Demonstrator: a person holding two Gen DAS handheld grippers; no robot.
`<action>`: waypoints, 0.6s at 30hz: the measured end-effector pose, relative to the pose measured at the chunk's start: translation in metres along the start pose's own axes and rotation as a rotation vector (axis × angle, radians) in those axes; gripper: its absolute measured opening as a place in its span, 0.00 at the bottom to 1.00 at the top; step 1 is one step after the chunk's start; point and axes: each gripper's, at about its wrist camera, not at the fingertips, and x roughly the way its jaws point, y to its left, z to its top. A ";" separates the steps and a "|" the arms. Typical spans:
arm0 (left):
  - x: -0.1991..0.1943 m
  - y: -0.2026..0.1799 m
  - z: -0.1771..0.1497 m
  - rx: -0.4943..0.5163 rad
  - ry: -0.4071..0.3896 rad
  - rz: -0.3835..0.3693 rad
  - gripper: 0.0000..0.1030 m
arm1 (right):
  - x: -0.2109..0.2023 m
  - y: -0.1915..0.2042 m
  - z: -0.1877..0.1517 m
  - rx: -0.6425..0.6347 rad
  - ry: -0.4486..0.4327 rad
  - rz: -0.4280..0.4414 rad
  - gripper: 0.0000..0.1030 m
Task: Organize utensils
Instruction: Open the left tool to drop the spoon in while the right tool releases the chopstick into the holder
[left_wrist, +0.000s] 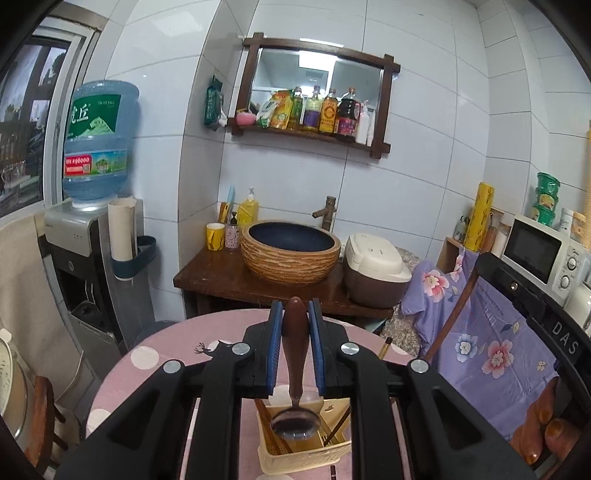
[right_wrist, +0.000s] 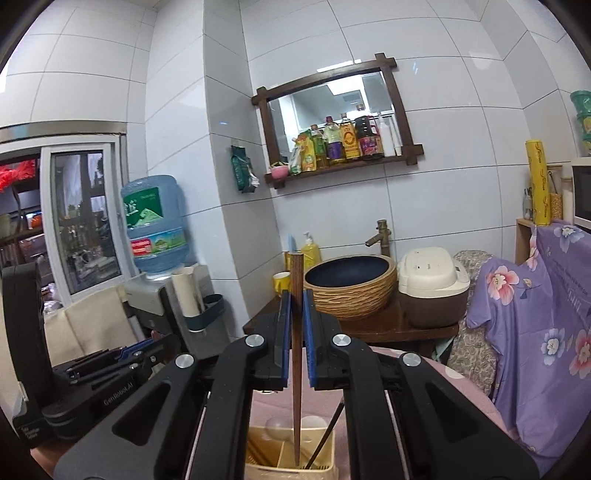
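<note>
The left gripper (left_wrist: 295, 314) has its blue-padded jaws closed on the brown wooden handle of a long spoon (left_wrist: 294, 354), held upright with its metal bowl hanging just above the cream plastic utensil basket (left_wrist: 303, 456). The basket stands on the pink polka-dot tabletop (left_wrist: 155, 362) near its front edge and already contains dark wooden chopsticks (left_wrist: 273, 432). The right gripper (right_wrist: 296, 306) clamps a single brown wooden chopstick (right_wrist: 296, 332) vertically between its jaws, the tip reaching down inside the same basket (right_wrist: 291, 470), beside another leaning stick. Behind the tabletop, a woven-pattern basin (left_wrist: 290, 251) sits on a dark wooden counter (left_wrist: 210, 273).
</note>
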 end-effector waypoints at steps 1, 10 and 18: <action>0.008 -0.001 -0.004 -0.001 0.008 0.003 0.15 | 0.005 -0.002 -0.004 0.004 0.003 -0.007 0.07; 0.053 0.007 -0.051 -0.020 0.127 0.025 0.15 | 0.044 -0.006 -0.065 -0.005 0.113 -0.038 0.07; 0.069 0.013 -0.082 -0.013 0.181 0.039 0.15 | 0.056 -0.009 -0.097 0.003 0.179 -0.039 0.07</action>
